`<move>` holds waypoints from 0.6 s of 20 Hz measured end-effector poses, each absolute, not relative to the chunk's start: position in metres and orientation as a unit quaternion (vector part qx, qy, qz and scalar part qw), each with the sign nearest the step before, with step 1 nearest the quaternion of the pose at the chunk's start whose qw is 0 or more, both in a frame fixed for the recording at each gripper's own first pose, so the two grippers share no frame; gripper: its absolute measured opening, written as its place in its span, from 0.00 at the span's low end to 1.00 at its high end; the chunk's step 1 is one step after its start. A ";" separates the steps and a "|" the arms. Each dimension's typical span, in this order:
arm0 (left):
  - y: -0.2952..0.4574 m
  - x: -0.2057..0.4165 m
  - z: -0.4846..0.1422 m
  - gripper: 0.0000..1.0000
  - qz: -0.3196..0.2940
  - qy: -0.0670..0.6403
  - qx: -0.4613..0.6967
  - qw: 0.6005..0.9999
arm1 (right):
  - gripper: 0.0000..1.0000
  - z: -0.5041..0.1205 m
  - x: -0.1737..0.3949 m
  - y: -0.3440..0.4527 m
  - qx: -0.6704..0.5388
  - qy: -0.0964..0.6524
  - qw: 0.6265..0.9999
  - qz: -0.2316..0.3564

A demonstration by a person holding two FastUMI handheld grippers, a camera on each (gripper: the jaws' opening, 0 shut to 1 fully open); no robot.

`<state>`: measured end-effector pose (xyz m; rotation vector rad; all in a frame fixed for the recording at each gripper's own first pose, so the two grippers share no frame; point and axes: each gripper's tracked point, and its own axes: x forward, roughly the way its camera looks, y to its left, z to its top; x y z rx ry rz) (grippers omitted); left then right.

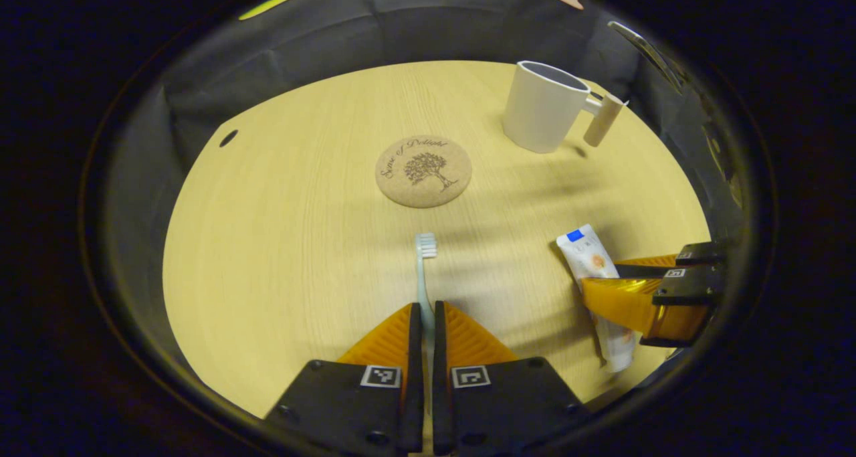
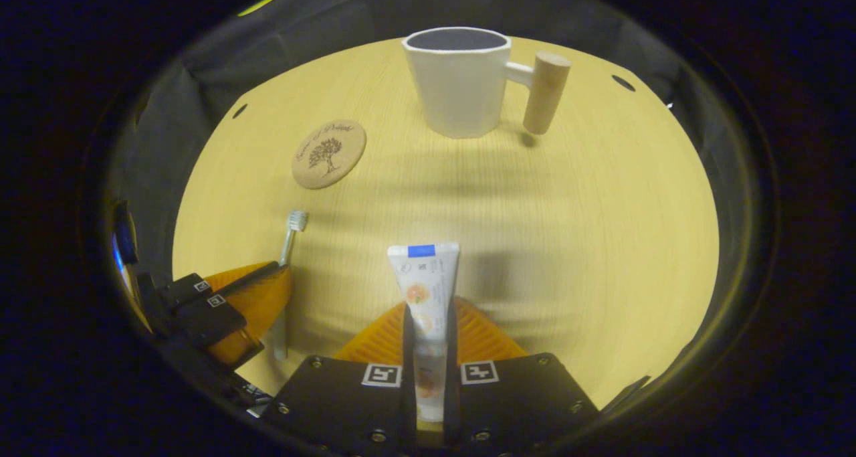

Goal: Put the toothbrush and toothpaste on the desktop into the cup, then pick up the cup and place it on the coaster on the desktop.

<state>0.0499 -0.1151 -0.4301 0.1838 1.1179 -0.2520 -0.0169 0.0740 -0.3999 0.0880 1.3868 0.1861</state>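
Observation:
A pale blue toothbrush (image 1: pixel 424 269) lies on the wooden desktop (image 1: pixel 301 243), bristles pointing away, and my left gripper (image 1: pixel 422 316) is shut on its handle. My right gripper (image 2: pixel 428 316) is shut on a white toothpaste tube (image 2: pixel 424 280), its blue-marked flat end pointing toward the cup. The white cup (image 2: pixel 458 82) with a wooden peg handle (image 2: pixel 545 92) stands upright and empty at the far side. A round cork coaster (image 1: pixel 423 171) lies mid-table, left of the cup. In the left gripper view the right gripper (image 1: pixel 602 296) grips the tube (image 1: pixel 588 259) at the right.
Black cloth walls surround the round desktop closely. Small dark holes (image 1: pixel 228 138) (image 2: pixel 623 82) sit in the tabletop near its far edge. The left gripper (image 2: pixel 267 283) and toothbrush (image 2: pixel 292 233) appear at the lower left of the right gripper view.

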 end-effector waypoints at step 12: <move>-0.119 0.064 -0.387 0.08 -0.142 0.456 0.028 0.878 | 0.06 -0.357 0.009 0.068 0.113 0.556 0.818 0.091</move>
